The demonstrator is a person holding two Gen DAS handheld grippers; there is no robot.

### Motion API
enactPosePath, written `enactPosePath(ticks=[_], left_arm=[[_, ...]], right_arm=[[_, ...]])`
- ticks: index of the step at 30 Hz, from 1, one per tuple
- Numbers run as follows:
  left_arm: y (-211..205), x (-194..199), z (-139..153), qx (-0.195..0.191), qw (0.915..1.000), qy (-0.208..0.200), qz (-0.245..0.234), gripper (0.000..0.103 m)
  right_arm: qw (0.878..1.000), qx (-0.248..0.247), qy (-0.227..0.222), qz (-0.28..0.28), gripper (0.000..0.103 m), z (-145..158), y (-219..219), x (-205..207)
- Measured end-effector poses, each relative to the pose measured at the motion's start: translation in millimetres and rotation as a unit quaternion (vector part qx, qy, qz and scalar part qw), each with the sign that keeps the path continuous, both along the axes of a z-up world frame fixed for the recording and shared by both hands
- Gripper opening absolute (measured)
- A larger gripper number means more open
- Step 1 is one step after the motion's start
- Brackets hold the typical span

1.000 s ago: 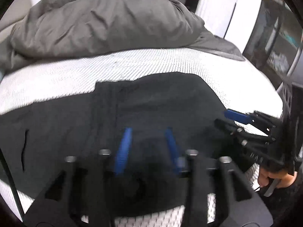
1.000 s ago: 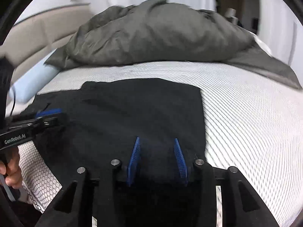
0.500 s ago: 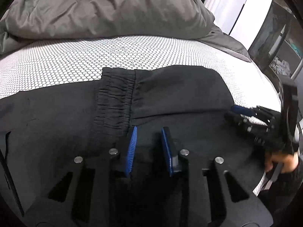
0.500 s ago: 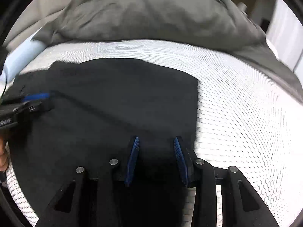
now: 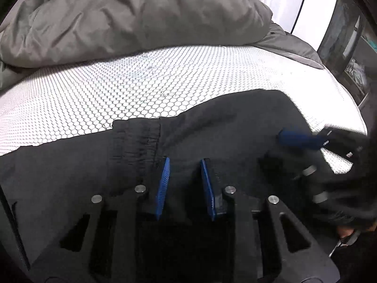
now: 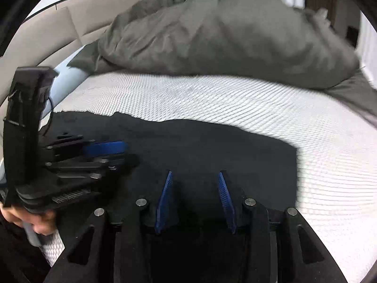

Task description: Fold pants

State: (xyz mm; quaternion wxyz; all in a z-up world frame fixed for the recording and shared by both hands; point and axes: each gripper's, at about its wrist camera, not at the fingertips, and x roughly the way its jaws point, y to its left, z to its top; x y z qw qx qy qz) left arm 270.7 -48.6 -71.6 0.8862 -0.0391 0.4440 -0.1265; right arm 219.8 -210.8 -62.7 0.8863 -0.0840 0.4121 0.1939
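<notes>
One pair of black pants (image 5: 223,127) lies flat on the bed (image 5: 132,94), on the white sheet with the little six-sided pattern. The pants are near the front edge of the bed. The stretchy waistband (image 5: 136,141) shows in the left wrist view, with a folded part of the pants lying next to it on the right.

There are two claws. The left claw (image 5: 185,162) sits low over the pants, right beside the waistband. Its two blue pads are a little way apart, with only dark cloth seen between them, and nothing is pinched. The right claw (image 6: 195,176) is also low over the pants, near their right edge. Its two blue pads are apart too, a bit wider, and hold nothing.

One big grey blanket (image 6: 223,35) is piled up at the back of the bed, well apart from the pants. One light blue pillow (image 6: 63,77) peeks out at the left, next to the beige headboard (image 6: 47,35).
</notes>
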Motion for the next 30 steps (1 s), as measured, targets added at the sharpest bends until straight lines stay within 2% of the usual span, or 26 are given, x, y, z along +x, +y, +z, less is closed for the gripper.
enactPosePath(ticks=[1,2,3,5,7,8,9,11,13,15,17,20,21,22,23,26,30], left_arm=[[4,1,0,-0.018,0.9998,0.002,0.002,0.024],[10,2,-1,-0.037,0.9993,0.006,0.004,0.023],[17,4,-2,-0.056,0.9983,0.01,0.009,0.02],[26,4,-5,-0.085,0.9961,0.015,0.017,0.02],[25,1,-5,-0.082,0.9965,0.011,0.016,0.02],[21,0,-4,-0.067,0.9976,0.006,0.013,0.02],[18,-1,-4,-0.057,0.9983,0.003,0.013,0.02],[14,-2,0,-0.038,0.9991,0.001,0.017,0.02],[9,-4,12,-0.03,0.9993,0.0,0.024,0.02],[1,-7,29,-0.027,0.9993,-0.024,0.011,0.021],[-3,0,32,-0.015,0.9992,-0.036,0.01,0.023],[5,21,9,-0.015,0.9994,0.004,0.032,0.021],[9,27,-2,-0.028,0.9988,0.013,0.039,0.019],[15,29,-6,-0.043,0.9981,0.01,0.041,0.017],[19,29,-6,-0.053,0.9976,0.01,0.043,0.014],[23,25,-6,-0.059,0.9974,0.006,0.041,0.014],[17,17,-5,-0.036,0.9985,-0.005,0.041,0.014]], right_arm=[[1.0,-0.022,0.009,-0.004,0.041,-10,4,5],[0.998,-0.064,0.007,-0.017,0.041,-20,6,8],[0.996,-0.083,-0.004,-0.02,0.041,-23,3,8],[0.996,-0.082,-0.007,-0.041,0.041,-17,-13,8],[0.988,-0.119,-0.034,-0.093,0.041,-14,-34,5],[0.984,-0.136,-0.041,-0.111,0.041,-15,-44,4],[0.982,-0.136,-0.04,-0.127,0.045,-15,-53,4],[0.986,-0.087,-0.028,-0.139,0.045,-10,-68,4],[0.985,-0.08,-0.044,-0.145,0.045,0,-69,-1],[0.986,-0.07,-0.076,-0.132,0.045,15,-61,-13],[0.99,-0.044,-0.088,-0.1,0.045,27,-43,-14],[0.998,0.009,-0.044,-0.05,0.045,23,-20,-4],[0.999,0.021,-0.027,-0.042,0.045,17,-16,1],[0.999,0.018,-0.01,-0.043,0.045,7,-11,7],[0.999,-0.006,0.003,-0.054,0.045,-3,-7,16],[0.991,-0.091,-0.022,-0.093,0.045,-12,-10,20],[0.983,-0.098,-0.039,-0.148,0.045,-5,-38,14]])
